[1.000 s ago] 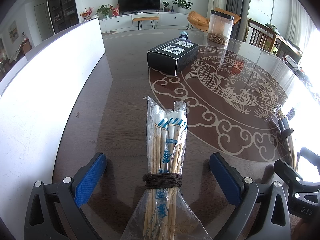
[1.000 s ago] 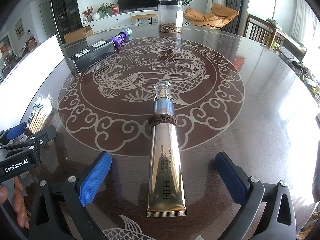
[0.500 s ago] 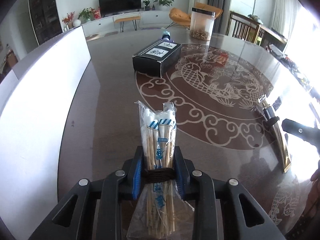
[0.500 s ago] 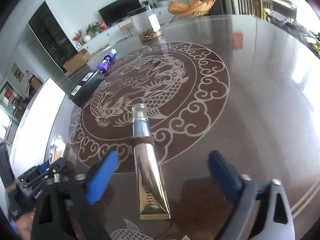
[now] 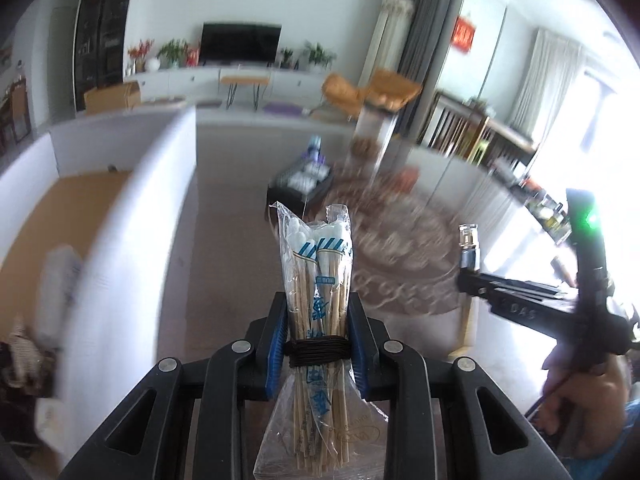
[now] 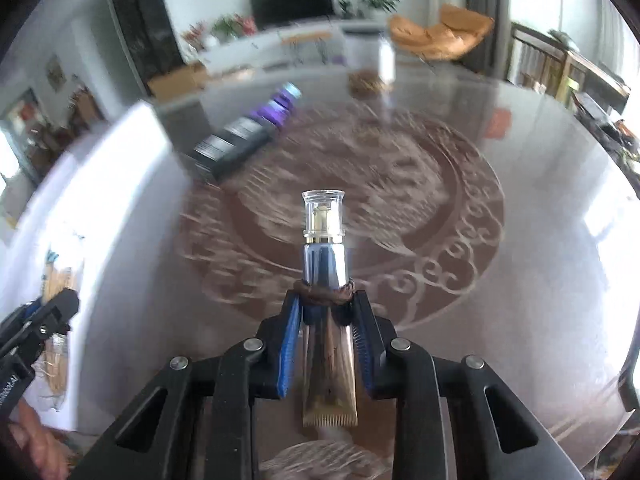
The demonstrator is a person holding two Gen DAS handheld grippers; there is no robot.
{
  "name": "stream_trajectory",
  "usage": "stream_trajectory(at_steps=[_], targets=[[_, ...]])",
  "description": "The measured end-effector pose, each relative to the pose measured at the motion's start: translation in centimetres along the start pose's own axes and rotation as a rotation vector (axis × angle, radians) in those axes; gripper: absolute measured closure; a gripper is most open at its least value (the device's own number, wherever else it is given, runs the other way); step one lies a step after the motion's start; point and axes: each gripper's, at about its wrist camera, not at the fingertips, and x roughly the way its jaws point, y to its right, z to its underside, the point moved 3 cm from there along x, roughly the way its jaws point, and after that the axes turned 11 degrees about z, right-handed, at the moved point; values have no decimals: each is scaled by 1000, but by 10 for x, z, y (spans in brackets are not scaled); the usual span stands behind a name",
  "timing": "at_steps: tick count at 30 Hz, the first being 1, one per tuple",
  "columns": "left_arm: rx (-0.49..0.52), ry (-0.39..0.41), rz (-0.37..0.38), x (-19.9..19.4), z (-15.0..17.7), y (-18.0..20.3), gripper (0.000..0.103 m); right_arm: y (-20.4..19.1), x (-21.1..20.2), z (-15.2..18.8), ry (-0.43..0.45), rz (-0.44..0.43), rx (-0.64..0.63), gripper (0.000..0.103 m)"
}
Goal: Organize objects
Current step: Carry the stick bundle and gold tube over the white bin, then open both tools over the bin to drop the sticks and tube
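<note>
While I hold both: two things are off the table.
Left gripper: squeezing the stick bundle.
Right gripper: squeezing the gold tube.
Ahead: black box, white box wall at left.

desk: dark glossy top with pale scroll-and-fish inlay | television: dark screen on far wall above a low white cabinet | potted plants: on that cabinet beside the screen | orange chair: beyond desk | grey curtains: hang at right | red wall hanging: blurred
</note>
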Motion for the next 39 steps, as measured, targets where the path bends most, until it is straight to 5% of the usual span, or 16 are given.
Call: stream_trajectory(at_steps=[4, 9, 15, 19, 24, 26, 28, 30, 35, 39], targets=[[-30, 90, 7, -60, -20, -15, 75, -59, -54, -19, 93, -140, -58, 76], [-65, 173, -129, -130, -38, -68, 75, -152, -112, -39, 173, -365, -163, 76], [-154, 129, -348, -168, -24, -152, 75, -255, -120, -35, 42, -615, -270, 76], [-222, 35, -422, -158, -13, -202, 75, -320, -81, -20, -60, -624, -357, 76], [-245, -76, -415, -130, -22, -239, 74, -365, -37, -27, -101, -584, -395, 75], [-265, -142, -410, -113, -24, -250, 68, -370, -25, -31, -137, -580, -387, 69], [-277, -169, -445, -105, -21, -254, 41, -362, -25, -36, -120, -583, -351, 50], [-274, -148, -473, -106, -17, -252, 32, -340, -29, -42, -73, -587, -320, 31], [-243, -49, -509, -116, -16, -223, 31, -266, -50, -44, 92, -532, -261, 13], [-136, -37, -455, -106, -29, -182, 31, -174, -26, -24, 190, -329, -153, 2]])
